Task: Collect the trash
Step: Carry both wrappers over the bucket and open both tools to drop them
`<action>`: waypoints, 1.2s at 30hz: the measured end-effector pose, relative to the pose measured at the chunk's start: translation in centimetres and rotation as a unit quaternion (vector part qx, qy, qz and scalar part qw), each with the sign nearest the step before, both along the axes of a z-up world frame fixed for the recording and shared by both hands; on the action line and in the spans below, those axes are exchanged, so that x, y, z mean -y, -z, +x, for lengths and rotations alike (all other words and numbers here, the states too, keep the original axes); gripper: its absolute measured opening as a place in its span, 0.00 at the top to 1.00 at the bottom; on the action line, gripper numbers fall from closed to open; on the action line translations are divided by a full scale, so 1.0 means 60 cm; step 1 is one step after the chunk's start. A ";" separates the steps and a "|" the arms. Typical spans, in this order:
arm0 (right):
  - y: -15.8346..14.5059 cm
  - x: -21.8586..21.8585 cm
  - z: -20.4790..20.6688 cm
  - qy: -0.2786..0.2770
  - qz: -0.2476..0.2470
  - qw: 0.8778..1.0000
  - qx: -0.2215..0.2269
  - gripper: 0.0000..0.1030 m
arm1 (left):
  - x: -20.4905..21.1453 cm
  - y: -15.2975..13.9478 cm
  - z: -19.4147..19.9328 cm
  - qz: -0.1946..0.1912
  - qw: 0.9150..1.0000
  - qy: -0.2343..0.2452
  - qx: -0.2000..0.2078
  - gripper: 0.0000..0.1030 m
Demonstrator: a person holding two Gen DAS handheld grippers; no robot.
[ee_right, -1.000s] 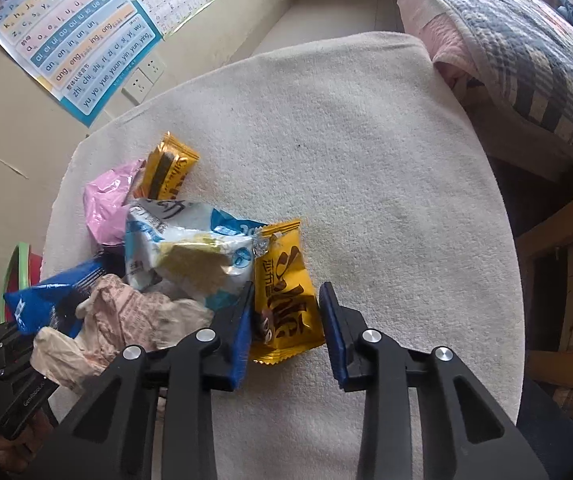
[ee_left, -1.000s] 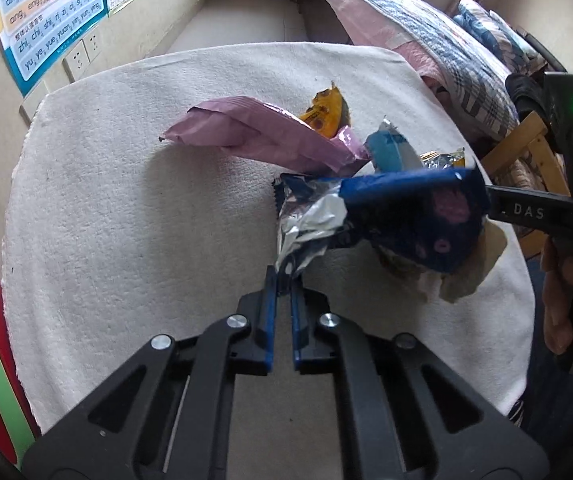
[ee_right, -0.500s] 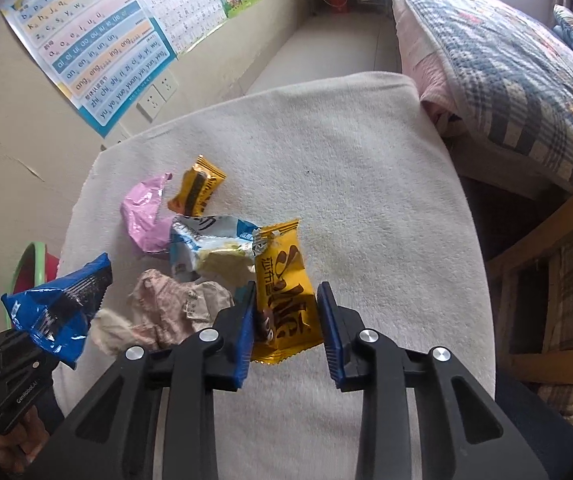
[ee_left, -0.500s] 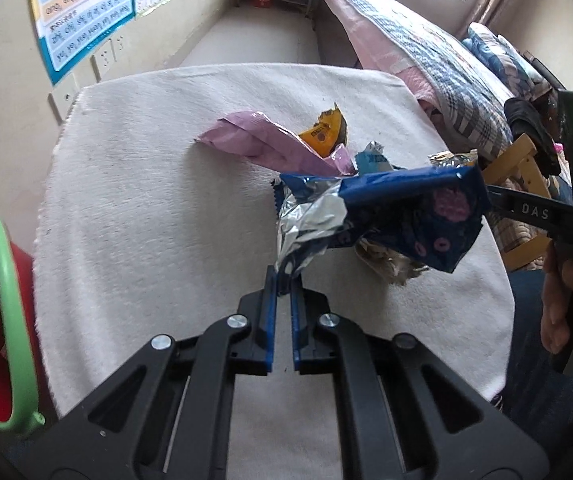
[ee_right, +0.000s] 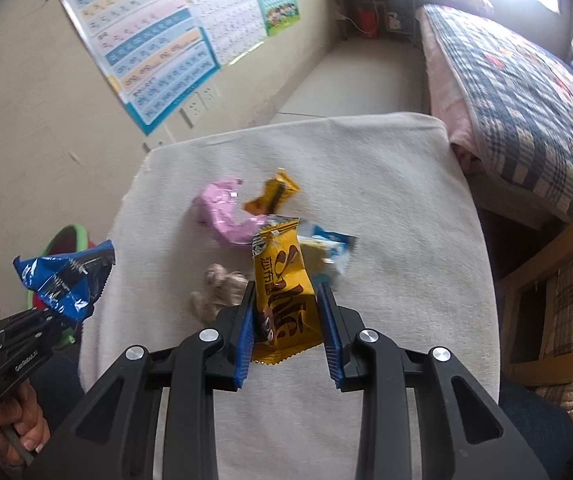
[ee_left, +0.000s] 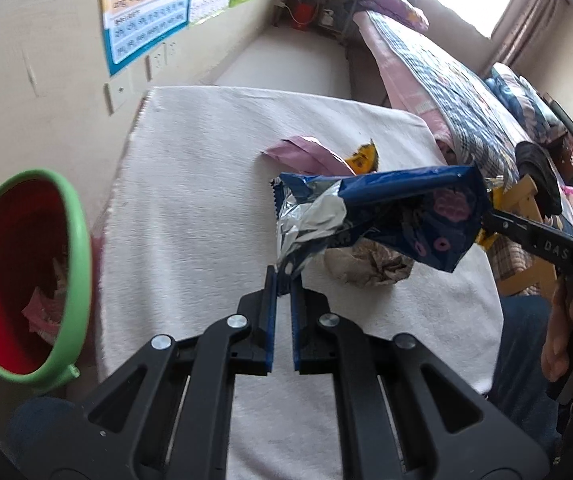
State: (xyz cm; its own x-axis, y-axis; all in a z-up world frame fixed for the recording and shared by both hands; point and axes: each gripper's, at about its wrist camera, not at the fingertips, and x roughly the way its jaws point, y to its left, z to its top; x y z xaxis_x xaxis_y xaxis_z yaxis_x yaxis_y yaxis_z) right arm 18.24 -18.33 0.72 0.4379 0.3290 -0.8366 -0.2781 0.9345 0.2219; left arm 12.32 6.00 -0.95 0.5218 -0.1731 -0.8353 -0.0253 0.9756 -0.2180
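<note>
Blue foil is what I have in my left gripper (ee_left: 282, 276): its fingers are pressed together on the torn silver corner of a blue snack wrapper (ee_left: 390, 216), which hangs in the air above the white towel-covered table (ee_left: 190, 200). My right gripper (ee_right: 286, 300) pinches a yellow snack packet (ee_right: 282, 292) between its blue pads, the packet upright and lifted clear of the cloth. Below it on the table I see a pink wrapper (ee_right: 222, 216), a small orange wrapper (ee_right: 274, 194) just beside it, a light blue and white packet (ee_right: 326, 252) and a crumpled brownish paper wad (ee_right: 218, 288), all close together near the table's middle. At the table's left edge stands a red bin with a green rim (ee_left: 74, 248), with some scraps lying inside. A bed with a checked quilt (ee_right: 526, 112) runs along the right side, and alphabet posters (ee_right: 146, 52) hang on the wall.
</note>
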 end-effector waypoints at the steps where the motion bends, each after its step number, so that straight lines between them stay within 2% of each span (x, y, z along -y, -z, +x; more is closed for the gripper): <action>1: -0.005 -0.009 -0.004 -0.005 0.001 1.000 0.003 0.71 | -0.006 -0.003 -0.004 0.001 1.000 -0.005 0.001 0.95; 8: -0.024 -0.069 -0.028 -0.036 0.009 0.999 0.018 0.71 | -0.060 -0.020 -0.030 0.010 0.999 -0.047 0.009 0.95; 18: -0.042 -0.189 -0.043 -0.098 0.018 0.995 0.031 0.71 | -0.160 -0.042 -0.059 0.019 0.994 -0.107 0.022 0.95; 27: -0.058 -0.312 -0.052 -0.157 0.030 0.986 0.039 0.71 | -0.260 -0.049 -0.097 0.021 0.985 -0.167 0.025 0.95; 36: -0.056 -0.431 -0.073 -0.218 0.037 0.975 0.033 0.71 | -0.358 -0.045 -0.142 0.013 0.973 -0.228 0.025 0.95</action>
